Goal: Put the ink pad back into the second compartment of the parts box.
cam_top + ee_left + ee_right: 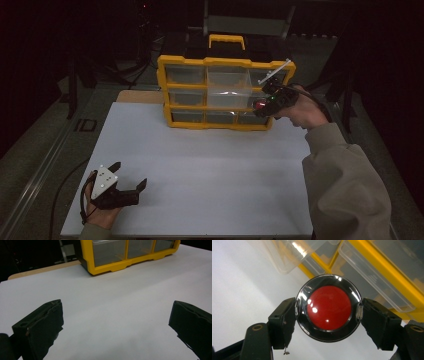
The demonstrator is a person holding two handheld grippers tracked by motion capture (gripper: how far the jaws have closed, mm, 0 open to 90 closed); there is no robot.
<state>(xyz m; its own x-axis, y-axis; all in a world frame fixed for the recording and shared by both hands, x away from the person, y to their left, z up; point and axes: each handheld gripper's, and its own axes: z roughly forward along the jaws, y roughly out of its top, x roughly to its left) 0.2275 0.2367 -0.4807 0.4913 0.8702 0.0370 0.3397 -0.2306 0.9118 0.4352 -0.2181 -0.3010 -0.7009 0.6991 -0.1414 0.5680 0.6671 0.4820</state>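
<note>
A yellow organiser (220,92) with clear drawers stands upright at the far side of the white table (200,170). One clear drawer (227,90) in its middle column sticks out towards me. My right gripper (262,106) hovers just in front of the organiser's right part, shut on a round red button with a chrome rim (329,308). Clear drawers (372,272) lie close behind the button. My left gripper (131,175) rests low at the table's near left, open with nothing between its jaws. The organiser's lower edge (130,258) lies far ahead of it.
A yellow carry handle (226,40) tops the organiser. A strip of bare wood (140,96) borders the table at its far left. Dark floor and metal rails surround the table. A beige sleeve (345,185) covers the table's right edge.
</note>
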